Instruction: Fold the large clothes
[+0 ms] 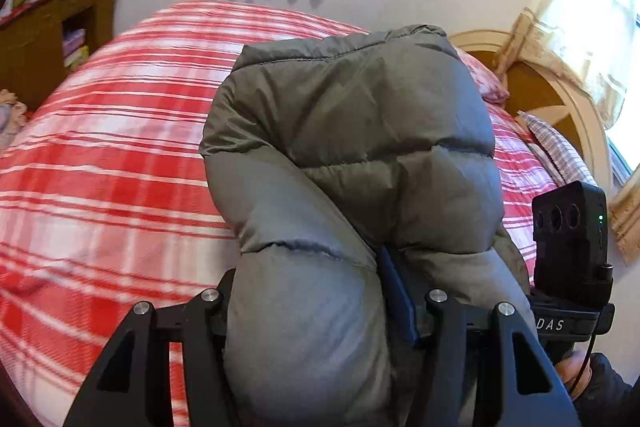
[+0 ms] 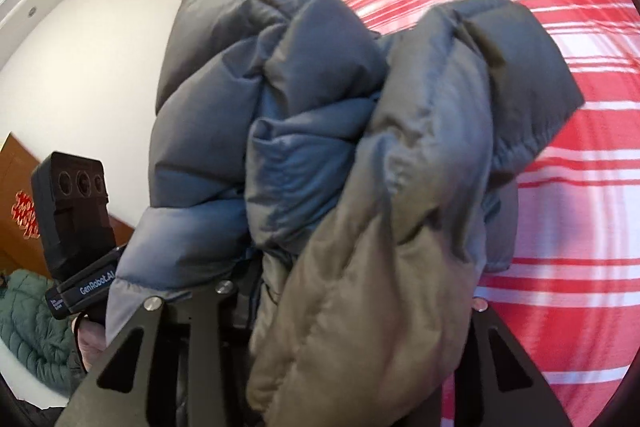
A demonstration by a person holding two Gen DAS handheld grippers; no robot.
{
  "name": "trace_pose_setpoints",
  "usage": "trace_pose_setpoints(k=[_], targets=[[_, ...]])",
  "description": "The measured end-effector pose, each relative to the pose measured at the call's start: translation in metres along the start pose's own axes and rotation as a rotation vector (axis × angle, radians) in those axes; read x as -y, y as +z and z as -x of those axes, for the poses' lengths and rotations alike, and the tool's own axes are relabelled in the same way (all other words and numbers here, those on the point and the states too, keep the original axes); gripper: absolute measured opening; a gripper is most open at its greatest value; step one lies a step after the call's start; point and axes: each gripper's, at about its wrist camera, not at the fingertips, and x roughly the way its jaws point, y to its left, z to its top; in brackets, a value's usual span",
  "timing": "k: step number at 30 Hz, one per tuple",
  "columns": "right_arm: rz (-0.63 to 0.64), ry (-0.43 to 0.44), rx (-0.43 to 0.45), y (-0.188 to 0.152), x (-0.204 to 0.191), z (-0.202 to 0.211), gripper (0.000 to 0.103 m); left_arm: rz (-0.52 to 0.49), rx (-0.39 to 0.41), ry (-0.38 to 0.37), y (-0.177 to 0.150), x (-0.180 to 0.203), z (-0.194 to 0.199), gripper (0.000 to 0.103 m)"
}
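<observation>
A grey quilted puffer jacket [image 1: 352, 155] fills the middle of the left wrist view, bunched up and lifted above the bed. My left gripper [image 1: 320, 311] is shut on a thick fold of it; the fingertips are hidden in the fabric. In the right wrist view the same jacket [image 2: 340, 155] hangs in heavy folds. My right gripper [image 2: 316, 307] is shut on it, its fingertips buried too. The other gripper shows at the right edge of the left wrist view [image 1: 570, 247] and at the left of the right wrist view [image 2: 76, 215].
A bed with a red and white plaid cover [image 1: 104, 163] lies below and behind the jacket. A wooden shelf with folded clothes [image 1: 52, 27] stands at the far left. A pillow [image 1: 556, 151] lies by the headboard. A green quilted garment [image 2: 32, 323] lies at lower left.
</observation>
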Motion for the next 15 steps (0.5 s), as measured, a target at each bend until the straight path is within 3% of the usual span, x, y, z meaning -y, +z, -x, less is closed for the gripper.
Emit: trace_pose_setpoints(k=[11,15], targets=[[0.001,-0.013,-0.036,-0.002,-0.007,-0.014,0.041,0.027,0.0,0.028,-0.021,-0.016,0.009,0.058],[0.041,-0.001,-0.044,0.005,-0.028,-0.021,0.041,0.041,0.026,0.029,-0.02,-0.025,0.024,0.058]])
